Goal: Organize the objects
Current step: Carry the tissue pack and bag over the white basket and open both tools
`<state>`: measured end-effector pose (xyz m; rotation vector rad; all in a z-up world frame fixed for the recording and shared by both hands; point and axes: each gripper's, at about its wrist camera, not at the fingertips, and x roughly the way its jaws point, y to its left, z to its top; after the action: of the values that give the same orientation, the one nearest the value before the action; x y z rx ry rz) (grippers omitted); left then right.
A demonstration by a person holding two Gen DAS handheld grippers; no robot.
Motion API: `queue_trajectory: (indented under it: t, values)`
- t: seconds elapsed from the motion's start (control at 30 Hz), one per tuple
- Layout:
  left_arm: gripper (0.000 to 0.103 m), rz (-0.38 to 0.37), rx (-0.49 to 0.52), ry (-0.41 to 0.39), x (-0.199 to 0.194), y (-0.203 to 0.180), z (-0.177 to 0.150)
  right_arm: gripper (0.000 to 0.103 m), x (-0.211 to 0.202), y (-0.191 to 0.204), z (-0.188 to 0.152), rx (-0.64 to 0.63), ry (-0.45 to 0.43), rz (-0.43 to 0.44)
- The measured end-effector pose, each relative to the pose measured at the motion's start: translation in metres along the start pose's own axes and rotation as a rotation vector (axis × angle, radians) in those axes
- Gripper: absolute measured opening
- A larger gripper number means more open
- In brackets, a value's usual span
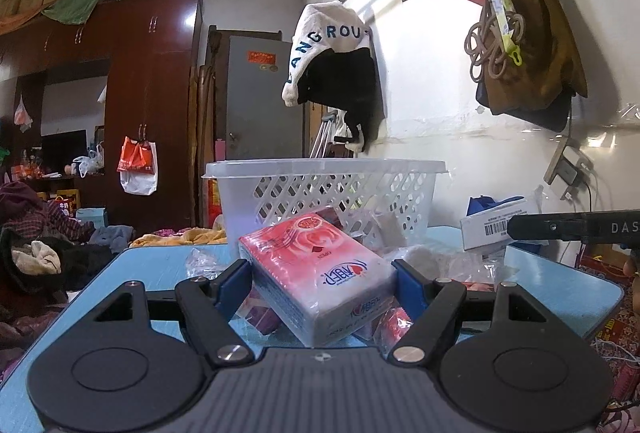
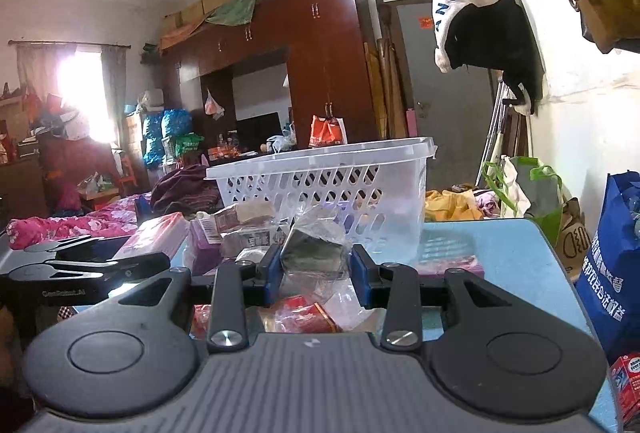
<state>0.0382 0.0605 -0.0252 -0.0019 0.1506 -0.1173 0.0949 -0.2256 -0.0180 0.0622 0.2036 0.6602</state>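
My left gripper (image 1: 323, 279) clamps a pink-and-white tissue pack (image 1: 316, 273); my right gripper (image 2: 313, 273) clamps a dark plastic-wrapped packet (image 2: 314, 253), near the white lattice plastic basket (image 2: 328, 185).

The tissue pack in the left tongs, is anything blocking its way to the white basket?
Nothing visible blocks it. The tissue pack is held in the left tongs, raised over clutter, and the white basket stands right behind with its top open.

Left gripper (image 1: 324, 283): fingers clamped on tissue pack (image 1: 320, 273), lifted, tilted. Right gripper (image 2: 314, 273): fingers pinching wrapped packet (image 2: 314, 251).
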Motion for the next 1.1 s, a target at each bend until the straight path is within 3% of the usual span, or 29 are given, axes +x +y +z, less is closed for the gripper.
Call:
queue_trajectory:
  t: [0.47,0.67,0.77,0.83,0.93,1.03,1.1]
  values:
    - [0.078,-0.005,-0.013,-0.067,-0.008,0.005,0.022,0.040,-0.009,-0.009,0.023,0.003,-0.085,-0.026]
    - [0.078,-0.017,0.000,-0.125,0.010,0.010,0.060,0.040,0.012,-0.007,0.060,-0.032,-0.108,-0.008]
    - [0.078,0.001,0.000,-0.134,0.039,0.014,0.093,0.040,0.044,-0.007,0.089,-0.057,-0.105,-0.033]
    - [0.078,0.010,0.000,-0.113,0.068,0.016,0.116,0.040,0.075,-0.011,0.106,-0.060,-0.082,-0.061]
    - [0.078,0.036,-0.025,-0.007,0.120,0.022,0.139,0.039,0.118,-0.022,0.119,-0.016,-0.011,-0.060]
    - [0.078,0.005,-0.059,0.100,0.156,0.030,0.143,0.040,0.139,-0.022,0.116,-0.028,0.030,-0.056]
    - [0.079,-0.007,-0.074,0.129,0.168,0.033,0.140,0.048,0.143,-0.020,0.112,-0.038,0.043,-0.056]
